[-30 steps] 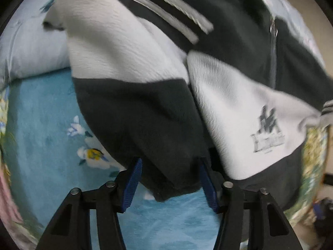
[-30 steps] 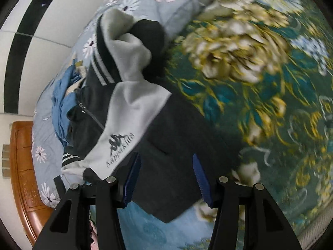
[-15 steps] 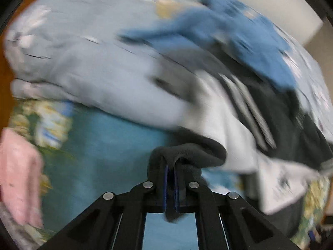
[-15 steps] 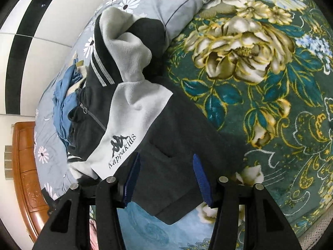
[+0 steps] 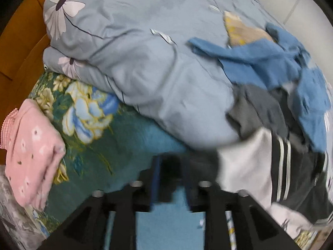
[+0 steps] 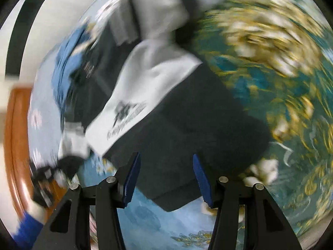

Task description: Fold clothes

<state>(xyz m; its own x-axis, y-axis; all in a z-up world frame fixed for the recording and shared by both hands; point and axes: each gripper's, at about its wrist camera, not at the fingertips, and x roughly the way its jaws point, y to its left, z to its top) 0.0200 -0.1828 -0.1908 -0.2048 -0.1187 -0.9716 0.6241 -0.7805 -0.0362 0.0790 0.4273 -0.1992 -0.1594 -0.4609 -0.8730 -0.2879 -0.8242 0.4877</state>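
Note:
A black and white fleece jacket (image 6: 187,125) with a logo on its white panel (image 6: 129,112) lies on the floral bedspread (image 6: 281,73). My right gripper (image 6: 165,166) stands open just above the jacket's dark lower hem, touching nothing. In the left wrist view the jacket's white sleeve (image 5: 245,162) runs in from the right and ends in a dark cuff (image 5: 170,179). That cuff sits between the pads of my left gripper (image 5: 170,166), which stand partly open and are blurred. The left gripper's grip on the cuff looks loose.
A grey-blue flowered duvet (image 5: 145,52) is heaped at the back, with a blue garment (image 5: 270,62) and a grey one (image 5: 256,108) on it. A folded pink garment (image 5: 31,152) lies at the left. The wooden headboard (image 5: 20,41) borders the bed.
My left gripper shut on the dark cuff and pulled it left, away from the jacket; its pads have now parted again. The right gripper stayed open and shifted over the hem.

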